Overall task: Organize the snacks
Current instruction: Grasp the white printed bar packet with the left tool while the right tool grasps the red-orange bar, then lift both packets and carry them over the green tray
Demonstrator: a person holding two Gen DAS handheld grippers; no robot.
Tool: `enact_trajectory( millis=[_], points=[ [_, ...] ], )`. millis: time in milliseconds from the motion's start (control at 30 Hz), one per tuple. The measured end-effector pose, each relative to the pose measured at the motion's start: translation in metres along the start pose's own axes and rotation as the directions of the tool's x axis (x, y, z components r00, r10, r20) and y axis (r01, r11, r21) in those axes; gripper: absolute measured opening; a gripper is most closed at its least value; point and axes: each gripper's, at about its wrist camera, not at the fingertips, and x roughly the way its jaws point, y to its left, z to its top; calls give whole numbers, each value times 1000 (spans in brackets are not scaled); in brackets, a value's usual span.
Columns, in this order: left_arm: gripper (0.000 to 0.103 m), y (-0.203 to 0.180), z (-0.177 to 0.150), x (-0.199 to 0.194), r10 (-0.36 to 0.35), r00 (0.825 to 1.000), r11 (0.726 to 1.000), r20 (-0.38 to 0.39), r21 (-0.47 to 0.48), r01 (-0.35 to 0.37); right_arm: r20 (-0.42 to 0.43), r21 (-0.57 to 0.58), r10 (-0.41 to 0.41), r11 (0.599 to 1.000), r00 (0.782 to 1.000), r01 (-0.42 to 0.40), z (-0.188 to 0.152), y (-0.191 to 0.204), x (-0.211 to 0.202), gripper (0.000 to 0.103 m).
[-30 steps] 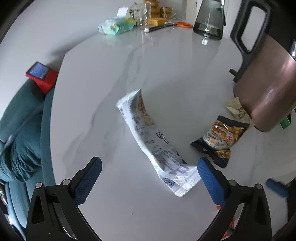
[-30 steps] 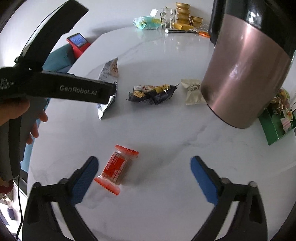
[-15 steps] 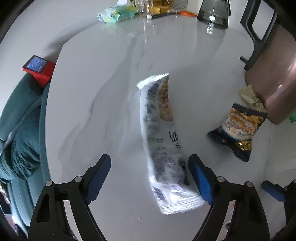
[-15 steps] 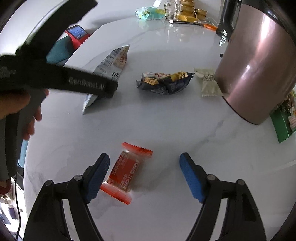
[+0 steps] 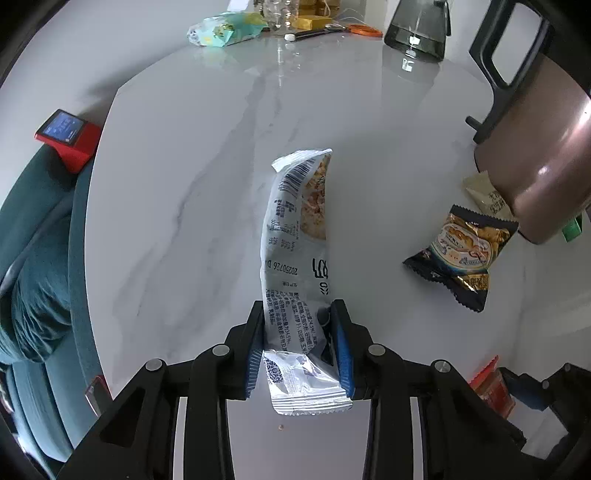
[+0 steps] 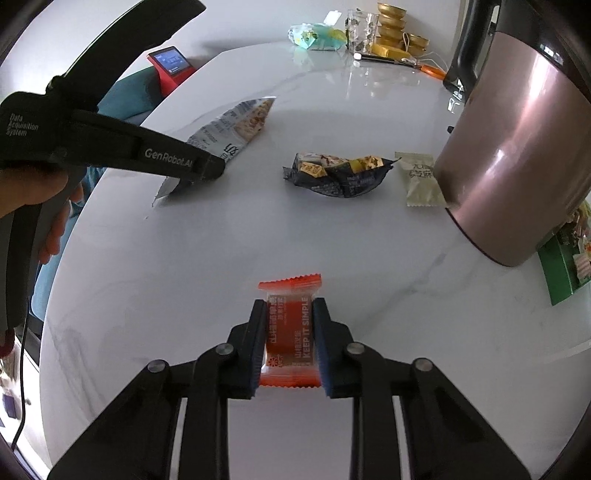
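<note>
My left gripper (image 5: 297,343) is shut on the near end of a long silver snack packet (image 5: 295,236) that stretches away over the white marble table (image 5: 184,206). My right gripper (image 6: 290,339) is shut on a small orange snack bar (image 6: 291,325) at the table's near side. The silver packet (image 6: 236,129) and the left gripper's body (image 6: 110,144) show at the left of the right wrist view. A dark snack bag (image 6: 336,173) and a beige sachet (image 6: 421,181) lie mid-table. The dark bag (image 5: 465,254) also shows in the left wrist view.
A large copper-coloured jug (image 6: 517,155) stands at the right, with a green box (image 6: 561,266) of snacks behind it. A teal chair (image 5: 37,258) and red device (image 5: 68,138) are left of the table. Cups, a teal packet (image 5: 225,33) and scissors sit at the far edge.
Both grippers moved forward and closed: the left on the silver packet, the right on the orange bar. The silver packet now lies straight along the left gripper's axis.
</note>
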Motion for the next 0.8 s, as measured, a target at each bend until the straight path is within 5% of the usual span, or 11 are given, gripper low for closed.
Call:
enact_trajectory(
  millis=[433, 800],
  points=[
    [23, -7, -10, -8, 12, 999, 1000, 30, 20, -13, 32, -40, 41, 998, 999, -40, 0, 2, -10, 0],
    [22, -21, -33, -53, 32, 995, 999, 96, -3, -32, 76, -64, 58, 997, 995, -53, -3, -6, -32, 0]
  ],
)
